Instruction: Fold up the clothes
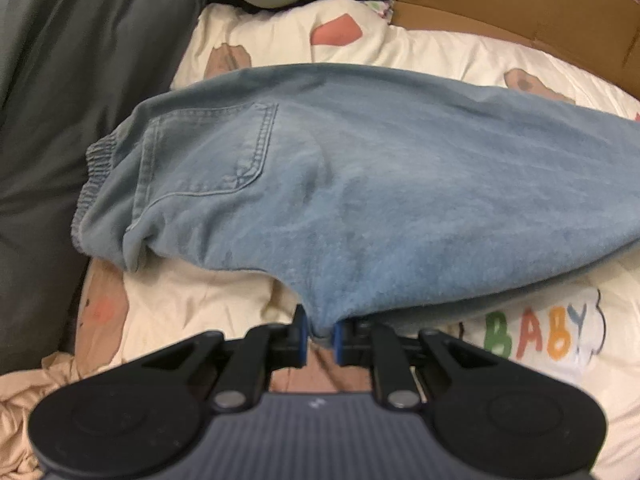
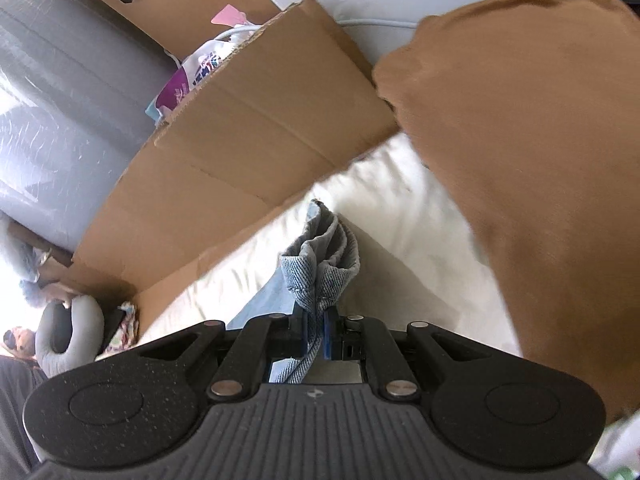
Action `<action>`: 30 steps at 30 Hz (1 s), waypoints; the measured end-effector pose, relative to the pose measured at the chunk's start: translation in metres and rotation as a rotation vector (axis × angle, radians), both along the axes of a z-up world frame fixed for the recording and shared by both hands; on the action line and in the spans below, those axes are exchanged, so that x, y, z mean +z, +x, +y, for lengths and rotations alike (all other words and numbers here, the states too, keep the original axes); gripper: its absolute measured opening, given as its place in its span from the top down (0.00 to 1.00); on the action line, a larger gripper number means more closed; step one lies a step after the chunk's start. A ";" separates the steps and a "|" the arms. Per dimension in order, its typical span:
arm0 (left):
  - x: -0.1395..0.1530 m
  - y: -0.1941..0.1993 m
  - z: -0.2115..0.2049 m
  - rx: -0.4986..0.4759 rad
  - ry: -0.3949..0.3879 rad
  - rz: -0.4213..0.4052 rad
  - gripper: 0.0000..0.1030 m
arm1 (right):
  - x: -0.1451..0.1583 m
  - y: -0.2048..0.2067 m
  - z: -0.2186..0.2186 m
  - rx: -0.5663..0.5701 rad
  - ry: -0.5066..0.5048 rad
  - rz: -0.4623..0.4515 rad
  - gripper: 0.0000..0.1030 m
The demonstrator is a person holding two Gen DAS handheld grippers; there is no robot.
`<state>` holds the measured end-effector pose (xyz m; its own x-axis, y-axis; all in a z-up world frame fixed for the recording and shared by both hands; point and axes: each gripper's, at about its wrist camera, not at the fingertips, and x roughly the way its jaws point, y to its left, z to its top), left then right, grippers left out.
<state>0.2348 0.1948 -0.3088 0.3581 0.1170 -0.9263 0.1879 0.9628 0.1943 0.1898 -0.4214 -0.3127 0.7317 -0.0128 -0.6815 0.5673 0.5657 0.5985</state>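
Black left gripper (image 1: 319, 338) pinches an edge of the faded blue denim trousers (image 1: 360, 184), draped over the cream printed bedsheet (image 1: 400, 48); right gripper (image 2: 316, 332) is clenched on their bunched hem (image 2: 320, 268), beside brown cardboard (image 2: 248, 140).

Your left gripper (image 1: 320, 336) points steeply downward, jaws clamped on fabric; your right gripper (image 2: 316, 334) angles down, likewise clamped.

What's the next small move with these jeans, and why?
Probably carry both pinched edges across to fold the jeans in half: the left gripper and right gripper each clamp denim, and the fabric hangs lifted above the bedsheet.
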 end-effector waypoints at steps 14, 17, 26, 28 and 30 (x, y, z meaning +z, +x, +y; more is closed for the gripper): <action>0.021 -0.035 0.012 0.007 -0.058 -0.007 0.90 | 0.054 -0.083 0.022 0.008 -0.054 0.039 0.94; 0.024 -0.043 0.014 0.008 -0.077 -0.003 0.90 | 0.062 -0.105 0.026 0.001 -0.057 0.064 0.94; 0.031 -0.049 0.014 0.027 -0.090 0.030 0.90 | 0.055 -0.168 0.020 -0.015 -0.040 0.084 0.94; 0.033 -0.046 0.014 0.032 -0.083 0.042 0.90 | 0.050 -0.183 0.018 -0.026 -0.031 0.073 0.94; 0.036 -0.043 0.016 0.040 -0.077 0.052 0.90 | 0.045 -0.197 0.016 -0.031 -0.023 0.075 0.94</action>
